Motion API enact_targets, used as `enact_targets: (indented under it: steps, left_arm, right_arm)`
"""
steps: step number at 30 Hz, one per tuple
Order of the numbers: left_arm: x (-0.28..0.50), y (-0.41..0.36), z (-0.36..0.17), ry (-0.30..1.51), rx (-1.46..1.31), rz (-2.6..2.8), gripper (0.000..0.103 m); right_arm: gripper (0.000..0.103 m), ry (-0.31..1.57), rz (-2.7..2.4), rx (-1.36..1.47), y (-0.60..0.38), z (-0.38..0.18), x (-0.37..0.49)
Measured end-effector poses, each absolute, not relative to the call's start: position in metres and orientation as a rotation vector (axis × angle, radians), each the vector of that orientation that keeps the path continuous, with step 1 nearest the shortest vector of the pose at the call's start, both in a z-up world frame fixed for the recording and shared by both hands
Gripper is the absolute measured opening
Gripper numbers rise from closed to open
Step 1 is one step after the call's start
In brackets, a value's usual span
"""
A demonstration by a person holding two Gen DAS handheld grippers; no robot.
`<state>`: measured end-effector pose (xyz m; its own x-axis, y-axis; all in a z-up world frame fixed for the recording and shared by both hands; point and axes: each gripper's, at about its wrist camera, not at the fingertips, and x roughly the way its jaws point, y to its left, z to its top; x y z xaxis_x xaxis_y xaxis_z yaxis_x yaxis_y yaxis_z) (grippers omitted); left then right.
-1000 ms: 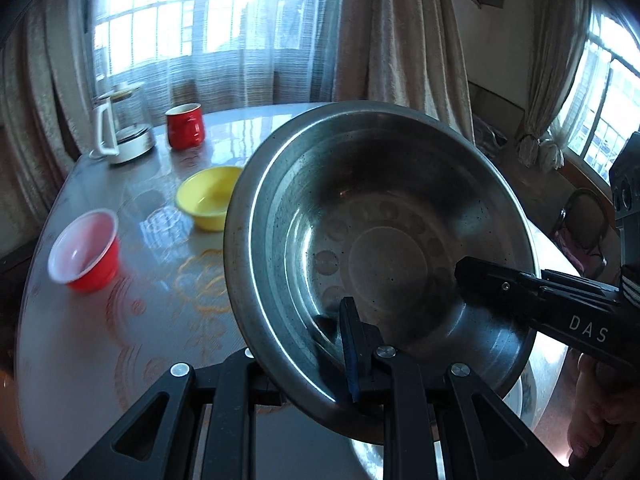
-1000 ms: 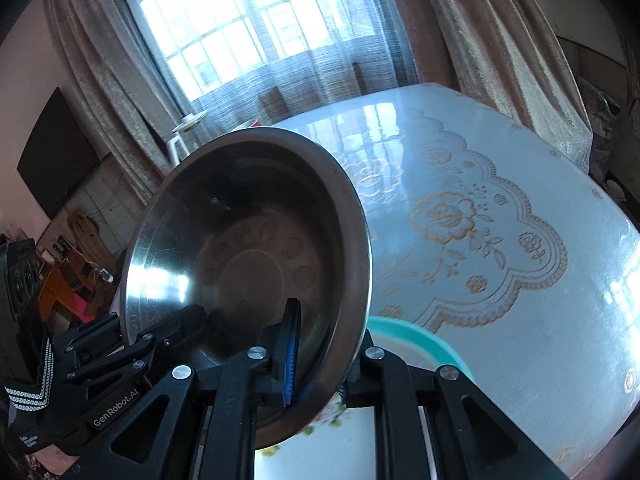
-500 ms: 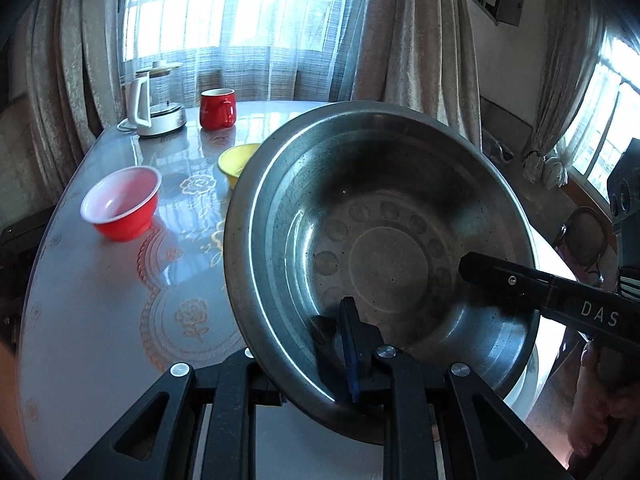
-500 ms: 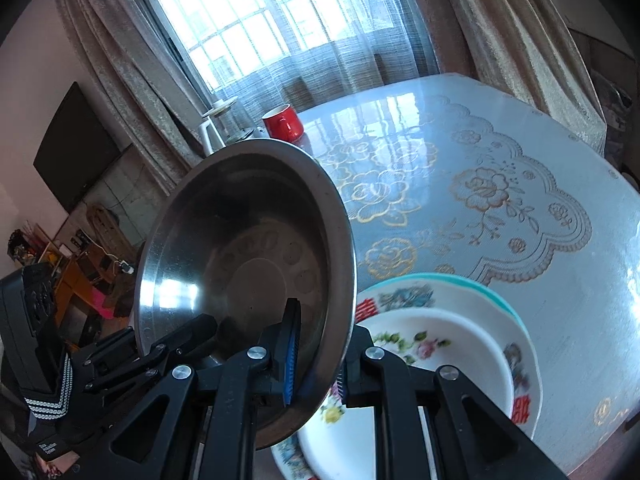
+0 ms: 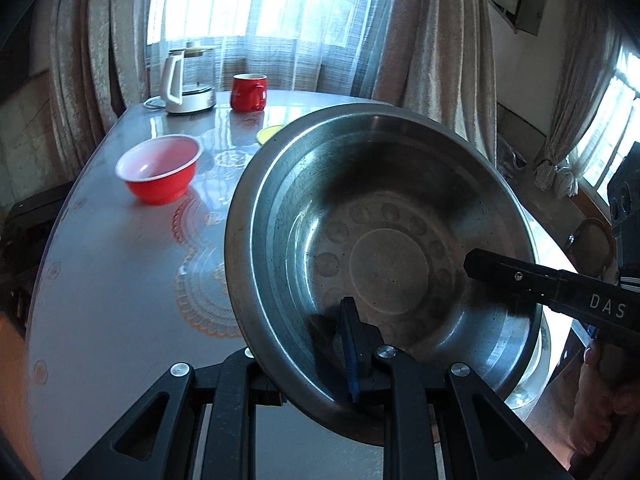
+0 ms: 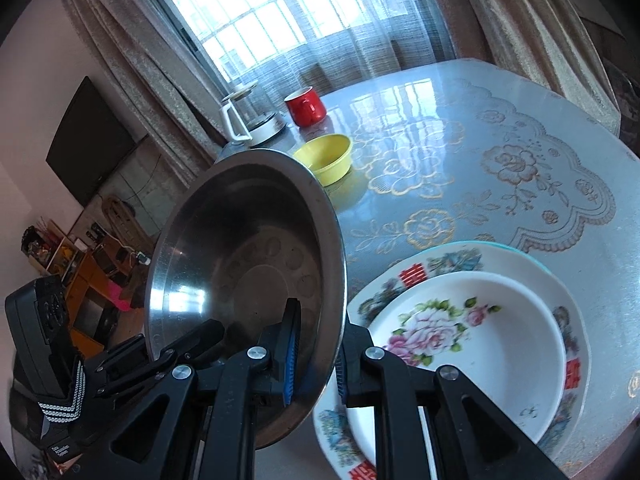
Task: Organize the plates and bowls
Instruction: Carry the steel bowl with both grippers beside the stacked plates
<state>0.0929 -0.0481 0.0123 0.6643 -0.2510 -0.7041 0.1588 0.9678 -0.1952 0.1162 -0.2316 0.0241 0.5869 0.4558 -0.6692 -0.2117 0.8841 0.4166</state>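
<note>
A large steel bowl (image 5: 384, 240) is held tilted above the table by both grippers. My left gripper (image 5: 320, 356) is shut on its near rim. My right gripper (image 6: 316, 352) is shut on the opposite rim of the steel bowl (image 6: 244, 264); its finger shows in the left wrist view (image 5: 520, 280). A stack of flowered plates (image 6: 480, 332) lies on the table just right of the bowl. A red bowl (image 5: 160, 172) and a yellow bowl (image 6: 326, 158) stand farther back; the yellow bowl (image 5: 269, 133) is mostly hidden in the left wrist view.
A red mug (image 5: 248, 92) and a glass kettle (image 5: 186, 88) stand at the far end of the table by the curtained window. The table (image 6: 500, 152) has a lace-patterned cover. A chair (image 5: 592, 244) is beyond the right edge.
Both grippers have carried the steel bowl back toward the near side of the table. The plate stack has come fully into the right wrist view beside the bowl.
</note>
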Motion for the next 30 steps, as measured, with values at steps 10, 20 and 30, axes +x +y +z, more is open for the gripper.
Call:
enact_targets:
  steps: [10,20,30]
  left_arm:
    - [0.081,-0.028,-0.001,0.839,-0.147,-0.191,0.021]
    - [0.076,-0.019,-0.016,0.887,-0.163,-0.166,0.021]
    - [0.074,-0.015,-0.027,0.923,-0.167,-0.145,0.021]
  right_arm:
    - [0.015,0.901,0.435,0.325,-0.209,0.013,0.115]
    - [0.015,0.96,0.454,0.332,-0.196,-0.002,0.117]
    - [0.016,1.004,0.466,0.32,-0.19,-0.012,0.114]
